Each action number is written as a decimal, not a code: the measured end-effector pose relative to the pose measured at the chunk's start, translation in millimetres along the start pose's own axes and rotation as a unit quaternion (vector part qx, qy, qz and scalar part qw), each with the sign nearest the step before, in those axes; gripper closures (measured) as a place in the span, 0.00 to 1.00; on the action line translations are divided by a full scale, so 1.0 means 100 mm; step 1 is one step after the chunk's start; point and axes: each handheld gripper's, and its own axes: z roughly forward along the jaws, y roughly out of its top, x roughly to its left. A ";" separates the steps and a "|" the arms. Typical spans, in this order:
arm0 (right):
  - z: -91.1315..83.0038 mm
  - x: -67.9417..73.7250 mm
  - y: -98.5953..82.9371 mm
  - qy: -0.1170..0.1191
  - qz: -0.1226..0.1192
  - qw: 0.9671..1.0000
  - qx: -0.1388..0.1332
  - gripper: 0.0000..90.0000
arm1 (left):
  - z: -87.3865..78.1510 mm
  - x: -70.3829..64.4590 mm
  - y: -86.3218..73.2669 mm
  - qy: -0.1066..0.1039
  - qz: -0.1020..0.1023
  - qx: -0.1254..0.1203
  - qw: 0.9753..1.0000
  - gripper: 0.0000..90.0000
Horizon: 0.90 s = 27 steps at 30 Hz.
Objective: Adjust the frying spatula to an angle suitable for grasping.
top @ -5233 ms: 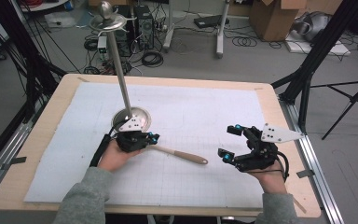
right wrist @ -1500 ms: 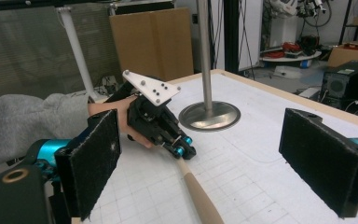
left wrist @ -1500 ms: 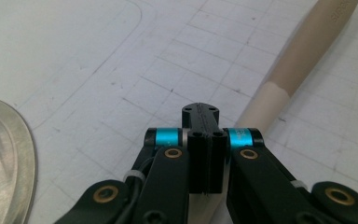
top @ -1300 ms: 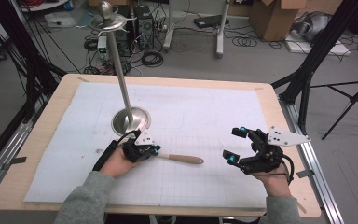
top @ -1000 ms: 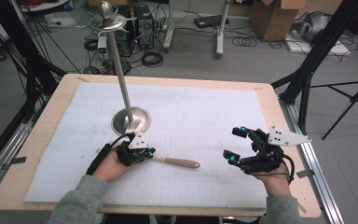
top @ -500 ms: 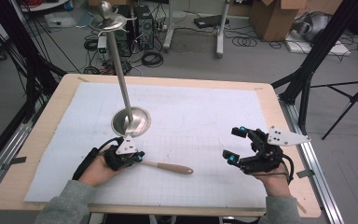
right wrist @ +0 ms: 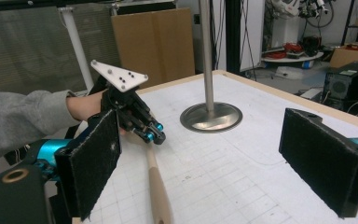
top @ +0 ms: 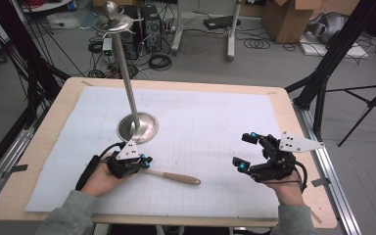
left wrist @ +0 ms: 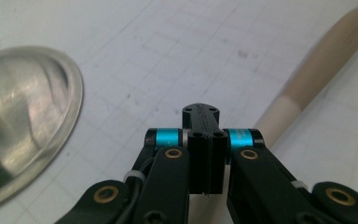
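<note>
High view: the left gripper (top: 144,162), near the desk's front-left corner, pinches one end of a wooden-handled tool (top: 174,176). The handle lies flat on the white gridded mat (top: 215,117), its long axis running from the claw rightward and slightly toward the front edge. The right gripper (top: 245,152) hovers by the front-right corner, jaws spread and holding nothing, well apart from the handle's free end. A metal stand (top: 137,127) rises just behind the left hand.

Left gripper view: the jaws are pressed together on the tool (left wrist: 317,65); the handle leads away up and to the right, the stand's base (left wrist: 23,121) to the left.

Right gripper view: wide-open pads (right wrist: 95,163) frame the handle (right wrist: 157,186), which points lengthwise toward this claw from the left gripper (right wrist: 154,135).
</note>
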 end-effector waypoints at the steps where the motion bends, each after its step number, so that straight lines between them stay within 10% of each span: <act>1: 0.00 0.00 0.00 0.000 0.001 1.000 0.000 0.13 | 0.00 -0.02 0.02 -0.005 0.001 -0.007 1.000 1.00; 27: -0.05 0.00 0.00 -0.001 0.004 1.000 -0.009 0.13 | 0.22 -0.57 0.13 -0.083 0.019 -0.025 0.996 1.00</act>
